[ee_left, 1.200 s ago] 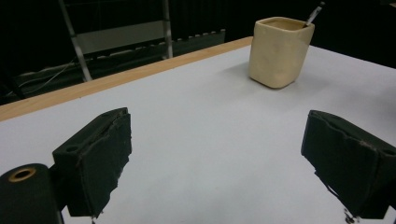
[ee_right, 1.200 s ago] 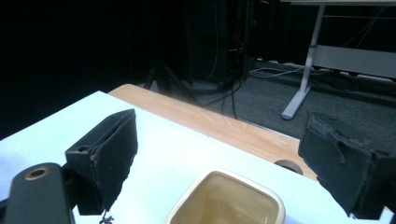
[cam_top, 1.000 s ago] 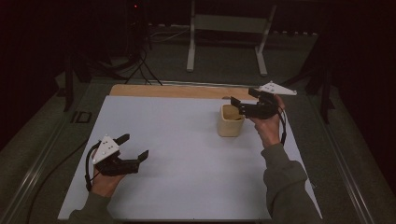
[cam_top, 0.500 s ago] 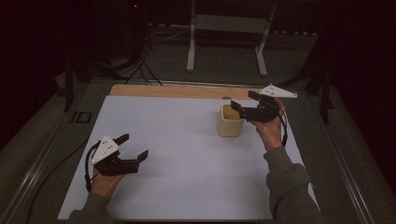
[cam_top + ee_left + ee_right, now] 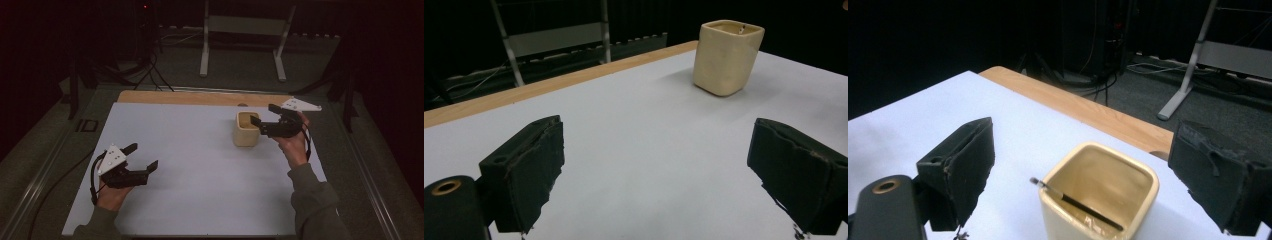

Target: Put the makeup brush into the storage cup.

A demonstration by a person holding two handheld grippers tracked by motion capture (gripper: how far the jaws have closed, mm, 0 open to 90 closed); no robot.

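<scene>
A cream square cup [image 5: 246, 128] stands upright on the white table top [image 5: 200, 165], right of centre. A thin dark stick [image 5: 1075, 204] leans inside the cup [image 5: 1100, 200], its tip poking over the rim. My right gripper [image 5: 265, 116] hovers open just right of the cup, slightly above its rim, jaws wide with nothing between them. My left gripper [image 5: 142, 156] stands open low over the near left of the table, nothing between its jaws. In the left gripper view the cup [image 5: 727, 57] is far ahead to the right.
A wooden strip [image 5: 200, 97] runs along the table's far edge. Beyond it on the dark floor stand a white metal frame [image 5: 245, 30] and cables [image 5: 150, 70]. A black cable [image 5: 55, 185] trails off the left side.
My right gripper has drawn back a little to the right, away from over the cup. The left gripper has stayed put.
</scene>
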